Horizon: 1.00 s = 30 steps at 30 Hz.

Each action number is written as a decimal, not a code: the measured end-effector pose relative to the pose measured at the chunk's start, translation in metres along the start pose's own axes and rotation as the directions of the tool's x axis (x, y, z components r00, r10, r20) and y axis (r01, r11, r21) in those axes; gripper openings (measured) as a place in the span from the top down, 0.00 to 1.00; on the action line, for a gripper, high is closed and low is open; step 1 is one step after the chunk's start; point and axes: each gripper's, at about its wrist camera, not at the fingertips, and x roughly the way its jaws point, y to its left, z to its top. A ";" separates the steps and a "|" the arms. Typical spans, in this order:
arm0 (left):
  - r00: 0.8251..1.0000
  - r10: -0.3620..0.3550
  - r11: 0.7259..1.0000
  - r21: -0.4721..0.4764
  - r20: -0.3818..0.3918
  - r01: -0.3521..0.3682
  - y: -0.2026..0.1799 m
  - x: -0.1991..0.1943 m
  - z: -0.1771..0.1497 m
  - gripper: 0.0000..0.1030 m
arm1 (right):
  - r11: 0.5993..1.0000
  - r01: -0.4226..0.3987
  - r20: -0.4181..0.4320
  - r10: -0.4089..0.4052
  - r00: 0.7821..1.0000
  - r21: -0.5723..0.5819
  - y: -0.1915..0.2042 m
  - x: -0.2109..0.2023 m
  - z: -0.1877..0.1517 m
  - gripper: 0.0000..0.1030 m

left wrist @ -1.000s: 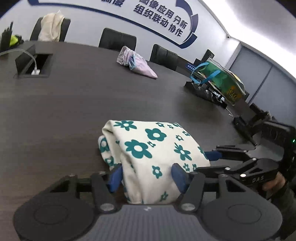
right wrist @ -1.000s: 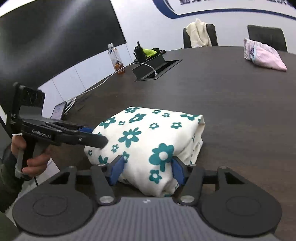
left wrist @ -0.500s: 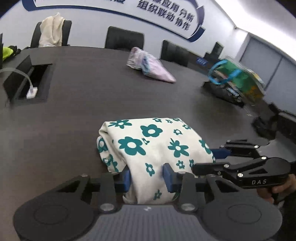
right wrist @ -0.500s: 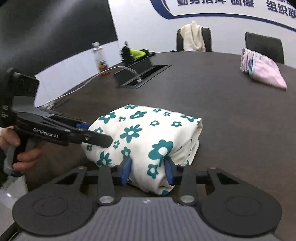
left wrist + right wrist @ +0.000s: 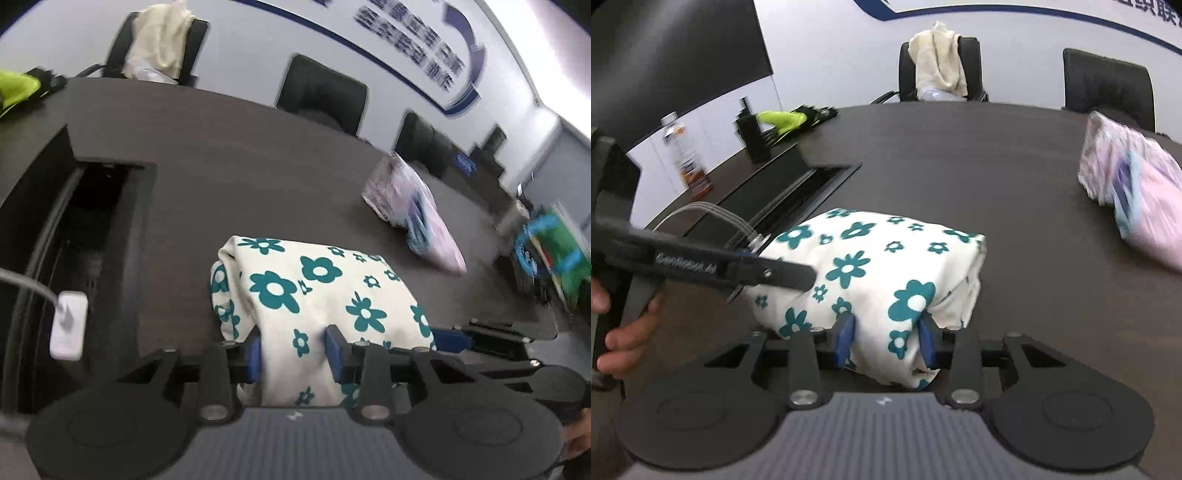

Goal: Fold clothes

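In the left wrist view, the cream cloth bundle printed with teal flowers point(image 5: 314, 291) is seen folded into a thick packet on the dark wood-grain desk point(image 5: 240, 177), its near edge pinched by the left tool point(image 5: 293, 349); only a small bite of fabric is held, so layers could be pulled loose or the packet dragged open if it were lifted, and the open cable well with its white plug point(image 5: 68, 325) to the left could snag it. In the right wrist view, the right tool point(image 5: 886, 338) is seen clamped on the packet's near right corner, the stacked layers at the right edge and the left tool's side-on grip being shown only there, as is a plastic drinks bottle point(image 5: 689, 166) at the far left.
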 end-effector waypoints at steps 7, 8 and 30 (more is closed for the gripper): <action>0.997 0.047 0.997 0.054 0.063 -0.051 0.015 0.021 0.029 0.67 | 1.000 -0.013 0.033 0.013 0.999 -0.020 -0.021 0.051 0.041 0.64; 0.997 0.048 0.997 0.056 0.066 -0.051 0.016 0.022 0.031 0.67 | 1.000 -0.015 0.034 0.016 0.999 -0.018 -0.021 0.055 0.043 0.64; 0.915 0.251 0.940 0.147 0.316 -0.308 -0.115 -0.145 -0.124 0.27 | 0.997 0.082 0.265 -0.081 0.961 0.005 0.062 -0.164 -0.077 0.13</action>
